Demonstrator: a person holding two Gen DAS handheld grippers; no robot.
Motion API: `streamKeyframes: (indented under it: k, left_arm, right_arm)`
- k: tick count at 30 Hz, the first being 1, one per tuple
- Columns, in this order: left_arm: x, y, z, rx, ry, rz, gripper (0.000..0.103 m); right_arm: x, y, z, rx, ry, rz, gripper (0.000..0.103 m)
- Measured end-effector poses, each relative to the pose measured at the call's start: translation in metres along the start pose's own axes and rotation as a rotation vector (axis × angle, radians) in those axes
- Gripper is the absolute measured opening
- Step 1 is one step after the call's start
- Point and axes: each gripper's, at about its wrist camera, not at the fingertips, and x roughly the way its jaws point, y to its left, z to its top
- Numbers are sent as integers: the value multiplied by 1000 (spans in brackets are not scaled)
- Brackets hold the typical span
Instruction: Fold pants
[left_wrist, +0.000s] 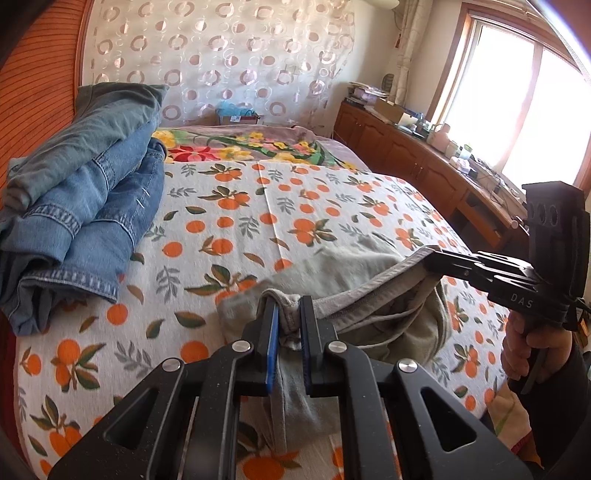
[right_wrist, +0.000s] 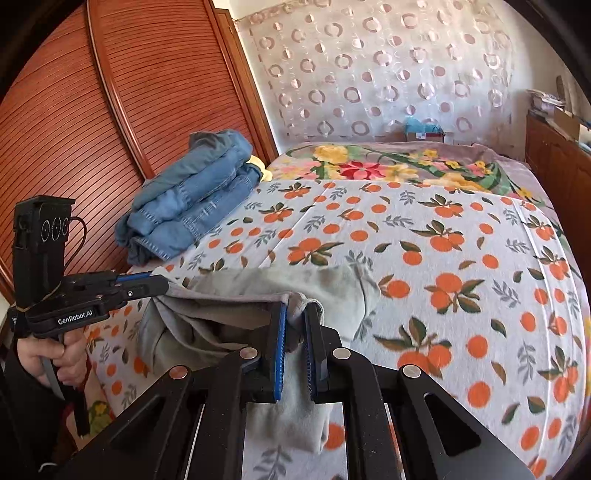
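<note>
grey pants pinched at both ends

left gripper (left_wrist: 289, 314) and right gripper (right_wrist: 295, 317) each clamp the waistband of the grey pants (left_wrist: 347, 273), lifted just over the orange-print bedspread (left_wrist: 229, 221); folded jeans (left_wrist: 85, 192) lie beyond.

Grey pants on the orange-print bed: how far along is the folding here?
Done: a stack of folded blue denim jeans lies at the bed's far left. In hand: the left gripper and right gripper are each shut on the waistband of the grey fabric pants, holding it lifted above the orange-print sheet. Left: no fold visible yet; they hang loose.
</note>
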Motion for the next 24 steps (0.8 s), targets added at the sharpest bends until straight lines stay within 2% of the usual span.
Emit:
streamKeyframes:
  k: [9,13,18,22,24]
  left_arm:
    - [19,12,17,-27,6,25,12]
    - [24,16,19,-44,15,29,12]
    - [13,18,20,-45,-2,43,23]
    - [-1,16,17,-30,-16,59,31]
    - [-7,14,11,-23,-17,54,31]
  right_arm:
    - [30,-13,18,26,-2,-11,9]
    - [36,-8,20,-18,-16,-41,10]
    - [31,-5,20,-41,-34,-88,28]
    - [17,-6,17,-42,-54,-74,33]
    - [10,-4,12,-53,-58,-67,35]
